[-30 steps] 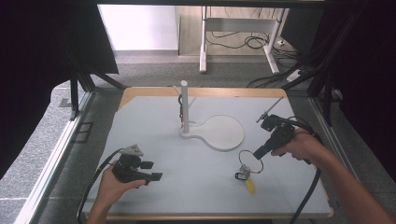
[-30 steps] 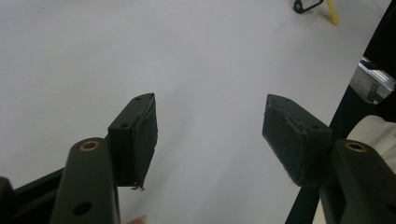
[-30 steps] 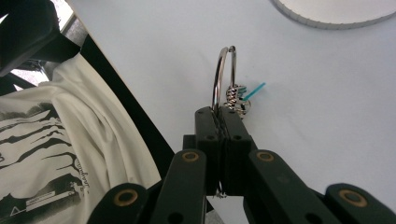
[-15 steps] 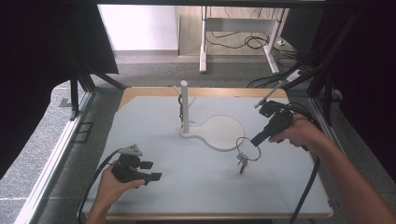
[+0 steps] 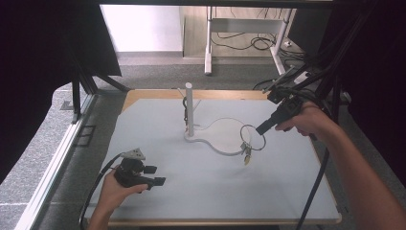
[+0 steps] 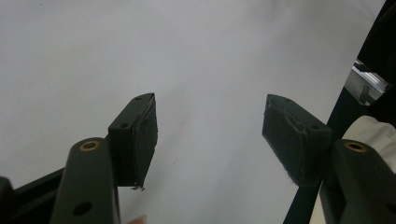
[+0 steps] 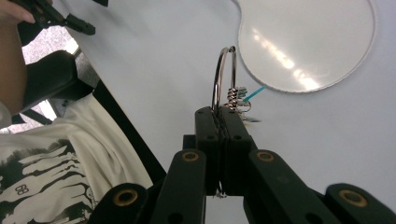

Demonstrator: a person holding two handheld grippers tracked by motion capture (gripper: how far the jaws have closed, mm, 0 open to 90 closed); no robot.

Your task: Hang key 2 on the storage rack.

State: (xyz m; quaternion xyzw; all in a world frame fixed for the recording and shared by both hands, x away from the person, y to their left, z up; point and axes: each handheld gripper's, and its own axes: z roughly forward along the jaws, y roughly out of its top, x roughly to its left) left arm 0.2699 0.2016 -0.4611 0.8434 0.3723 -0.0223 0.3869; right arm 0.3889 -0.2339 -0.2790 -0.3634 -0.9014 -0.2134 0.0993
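One large silver metal key ring (image 5: pixel 252 137) with a few small keys and a yellow tag hanging from it is pinched in the right hand-held gripper (image 5: pixel 262 129), lifted over the edge of the single white stand base (image 5: pixel 225 136). One white upright post (image 5: pixel 189 109) rises from that base. The left hand-held gripper (image 5: pixel 159 175) rests low near the front, jaws spread wide, gripping nothing. The pale grey worktop (image 5: pixel 191 191) has a wooden rim; behind it lie grey carpet, desk legs and cables.
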